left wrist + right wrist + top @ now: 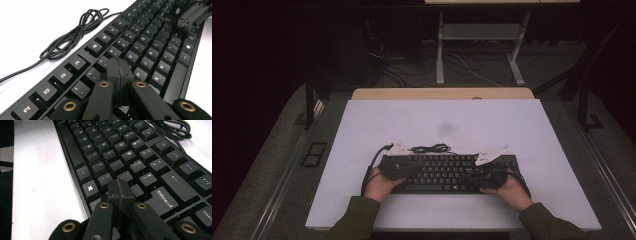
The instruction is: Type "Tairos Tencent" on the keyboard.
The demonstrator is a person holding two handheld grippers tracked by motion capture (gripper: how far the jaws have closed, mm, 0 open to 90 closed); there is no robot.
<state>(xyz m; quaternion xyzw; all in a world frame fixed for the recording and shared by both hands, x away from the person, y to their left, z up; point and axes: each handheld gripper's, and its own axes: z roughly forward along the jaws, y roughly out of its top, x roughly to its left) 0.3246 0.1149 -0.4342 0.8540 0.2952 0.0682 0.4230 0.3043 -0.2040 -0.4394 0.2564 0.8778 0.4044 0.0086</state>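
Grippers, left (117,72) and right (120,192), hover pinched together, empty, over keyboard (447,172).

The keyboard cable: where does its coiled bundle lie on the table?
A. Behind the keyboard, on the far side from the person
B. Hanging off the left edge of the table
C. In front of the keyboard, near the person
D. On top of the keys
A: in the high view the coiled cable lies on the white table just beyond the far edge of the keyboard.
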